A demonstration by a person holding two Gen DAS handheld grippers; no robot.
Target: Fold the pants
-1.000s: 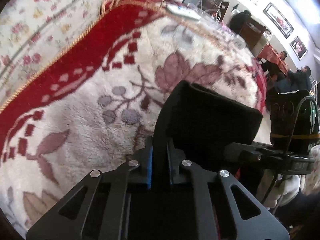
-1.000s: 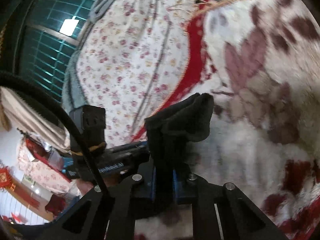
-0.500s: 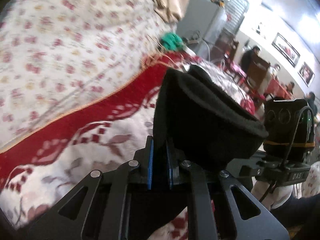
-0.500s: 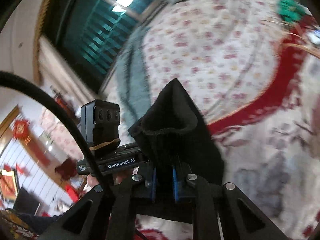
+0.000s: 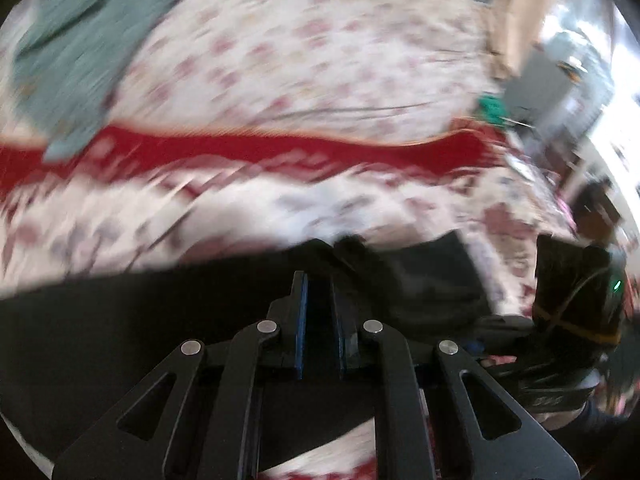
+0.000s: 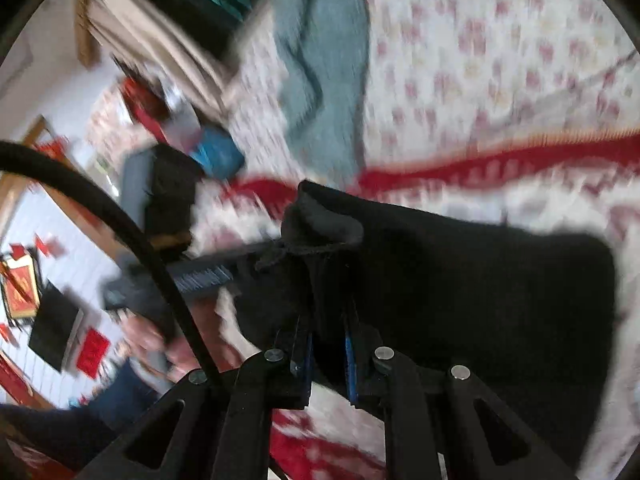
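In the left wrist view, the left gripper (image 5: 318, 300) has its fingers clamped on a fold of the black pants (image 5: 120, 320), whose soft, matte cloth runs as a long band across the lower frame from the left edge to the right gripper (image 5: 552, 344), above a plush red-and-cream blanket (image 5: 240, 208). In the right wrist view, the right gripper (image 6: 326, 332) pinches a bunched hem of the pants (image 6: 480, 280), which spread rightward in a broad dark sheet; only here does a grey-blue cloth (image 6: 324, 60) hang in the upper centre over the flowered sheet (image 6: 500, 40).

Left tongs (image 5: 318, 304) clamped on black pants (image 5: 160, 312) above blurred red-bordered blanket (image 5: 248, 152).
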